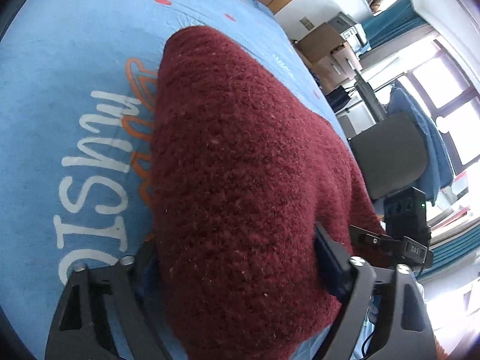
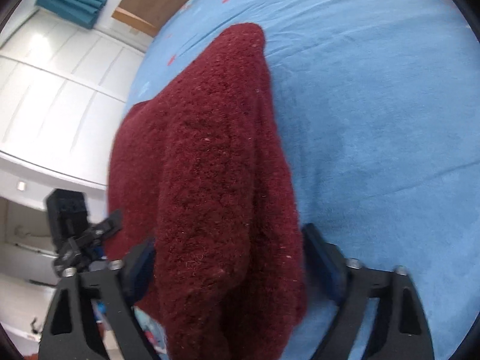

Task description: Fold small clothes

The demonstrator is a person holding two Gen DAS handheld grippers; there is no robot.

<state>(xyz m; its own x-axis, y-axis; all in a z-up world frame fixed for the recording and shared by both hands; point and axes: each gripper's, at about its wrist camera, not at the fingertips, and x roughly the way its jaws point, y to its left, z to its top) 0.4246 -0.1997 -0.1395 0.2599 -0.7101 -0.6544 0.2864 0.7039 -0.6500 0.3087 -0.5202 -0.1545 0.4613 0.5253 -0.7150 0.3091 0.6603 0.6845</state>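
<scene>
Your left gripper [image 1: 240, 270] had its fingers spread apart with the cloth [image 1: 240, 165] bunched between them; whether the pads actually pinched it could not be told, since the fabric hid the contact. Your right gripper [image 2: 231, 267] looked the same: fingers apart, a thick fold of cloth [image 2: 210, 165] filling the gap, grip unconfirmed. The dark red fuzzy cloth ran forward from both claws and draped onto the blue bedsheet [image 1: 75, 60], its far end resting on the sheet. Judged step: carrying the near edge over for a fold. To do it well, keep both grippers level and matched in pace, lay the near edge onto the far edge, and let go only once the layers lie flat. Containers: cardboard boxes [image 1: 324, 48] stood beyond the bed; their contents were not visible.
</scene>
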